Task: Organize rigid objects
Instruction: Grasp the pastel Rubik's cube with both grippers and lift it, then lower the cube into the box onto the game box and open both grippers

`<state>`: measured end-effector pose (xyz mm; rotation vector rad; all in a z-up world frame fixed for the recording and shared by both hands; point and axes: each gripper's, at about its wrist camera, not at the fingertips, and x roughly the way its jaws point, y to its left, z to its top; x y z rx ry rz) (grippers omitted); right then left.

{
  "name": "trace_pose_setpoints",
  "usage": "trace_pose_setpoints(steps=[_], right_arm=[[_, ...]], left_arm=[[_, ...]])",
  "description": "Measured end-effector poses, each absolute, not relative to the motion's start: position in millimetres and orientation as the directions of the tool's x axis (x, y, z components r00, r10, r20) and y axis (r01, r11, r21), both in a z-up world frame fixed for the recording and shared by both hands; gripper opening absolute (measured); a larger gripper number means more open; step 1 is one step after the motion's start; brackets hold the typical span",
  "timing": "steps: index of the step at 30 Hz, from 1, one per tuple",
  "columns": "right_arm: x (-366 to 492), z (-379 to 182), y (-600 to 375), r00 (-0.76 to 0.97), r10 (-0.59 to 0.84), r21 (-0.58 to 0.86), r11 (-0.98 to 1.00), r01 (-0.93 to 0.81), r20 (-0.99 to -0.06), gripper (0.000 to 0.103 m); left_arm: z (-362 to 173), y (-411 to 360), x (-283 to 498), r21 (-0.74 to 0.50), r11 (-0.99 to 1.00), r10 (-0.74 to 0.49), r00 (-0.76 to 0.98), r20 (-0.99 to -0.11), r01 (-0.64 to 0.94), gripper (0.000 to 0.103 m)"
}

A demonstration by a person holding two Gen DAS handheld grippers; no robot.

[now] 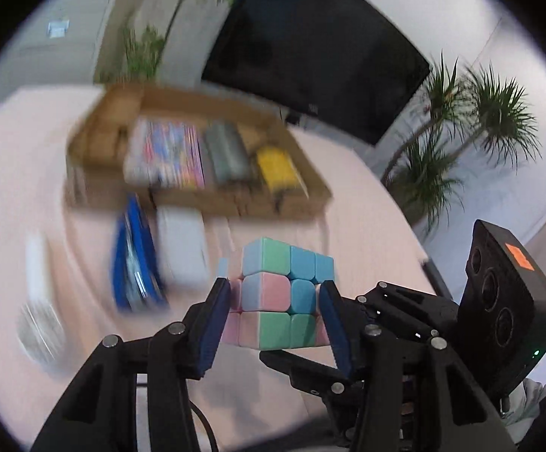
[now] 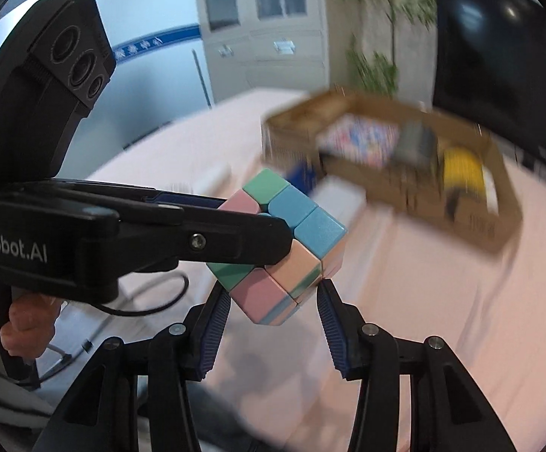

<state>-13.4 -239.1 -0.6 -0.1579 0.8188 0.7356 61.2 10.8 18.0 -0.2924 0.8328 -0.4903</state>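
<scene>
We see bright, even indoor light in both views, with a small ceiling-lamp glare on the dark screen (image 1: 310, 49). Motion blur smears the cardboard box (image 1: 197, 158) and everything around it, while the pastel cube (image 1: 280, 293) below the box stays sharp. Soft shadows lie on the pink tabletop (image 1: 367, 207) beneath the cube. Fisheye distortion bends the edges, and black vignette rings each frame.

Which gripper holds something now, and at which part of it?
The left gripper holds the pastel puzzle cube by two opposite side faces. The right gripper brackets its lower corner; contact is unclear.
</scene>
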Motion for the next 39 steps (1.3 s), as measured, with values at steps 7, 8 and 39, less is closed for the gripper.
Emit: trace_pose_setpoints(steps=[7, 8, 39], right_arm=[[112.7, 35.6, -188.2, 0.461, 0.558, 0.098, 0.703, -0.704, -0.691, 0.046], [132.3, 34.8, -181.4, 0.439, 0.563, 0.119, 0.698, -0.706, -0.7, 0.046], [228.1, -44.6, -157.4, 0.331, 0.531, 0.239, 0.742, -0.627, -0.78, 0.075]], left_arm=[[48.7, 50.9, 172.1, -0.439, 0.862, -0.496, 0.602, -0.625, 0.254, 0.048], [45.0, 57.0, 189.9, -0.453, 0.858, -0.5, 0.594, -0.63, 0.241, 0.048], [-44.9, 105.0, 260.2, -0.484, 0.867, -0.479, 0.474, -0.739, 0.12, 0.046]])
